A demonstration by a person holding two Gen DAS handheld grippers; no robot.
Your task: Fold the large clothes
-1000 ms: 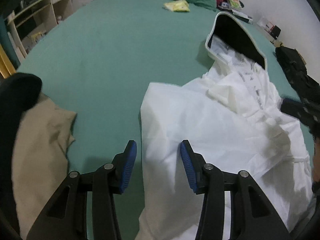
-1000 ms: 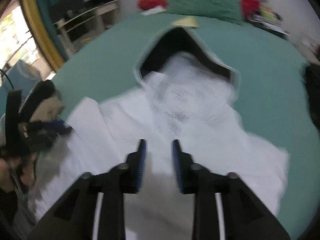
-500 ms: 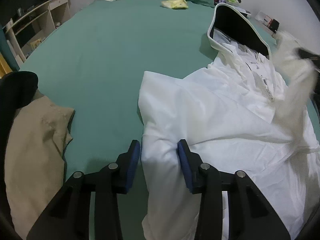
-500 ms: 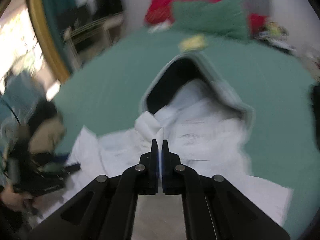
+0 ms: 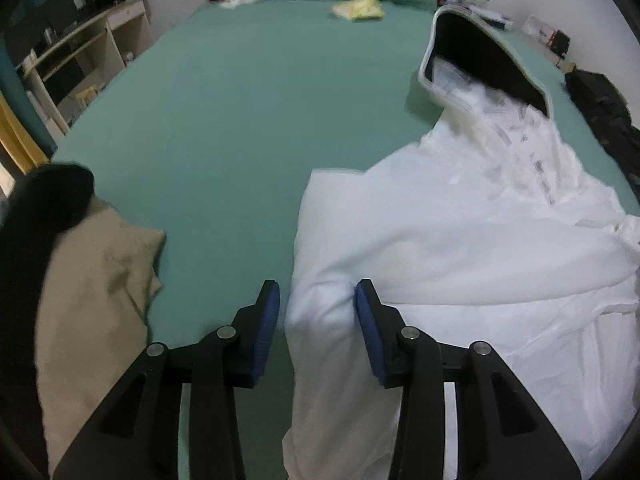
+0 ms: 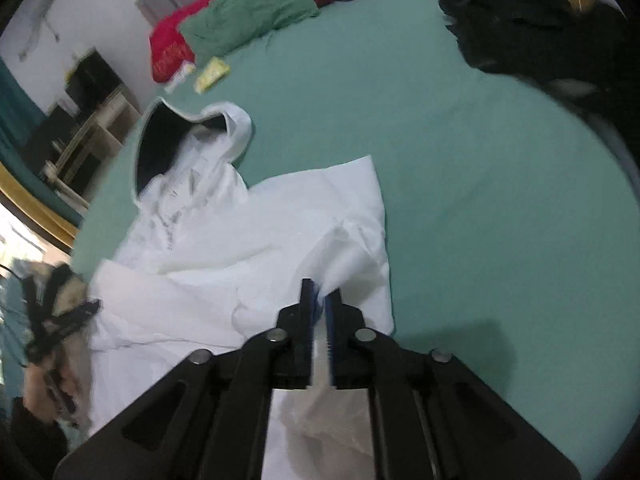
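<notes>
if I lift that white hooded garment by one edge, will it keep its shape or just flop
Likely flop: the white hooded garment lies in soft creases on the bed. Probably light, since thin fabric bunches between the right gripper as its jaws open. The hood may hang down.

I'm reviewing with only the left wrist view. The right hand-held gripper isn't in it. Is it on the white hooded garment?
Observer: Yes. In the right wrist view the right hand-held gripper is at the right side of the white hooded garment. White fabric is between its jaws, which are opening.
Operator: Is there room on the bed beyond that side?
Observer: Yes. Bare green sheet runs from the garment's right edge to a heap of black clothing at the far corner.
Operator: Can you see the left hand-held gripper from there?
Observer: Only as a blur at the left edge, with the hand that holds it.
</notes>
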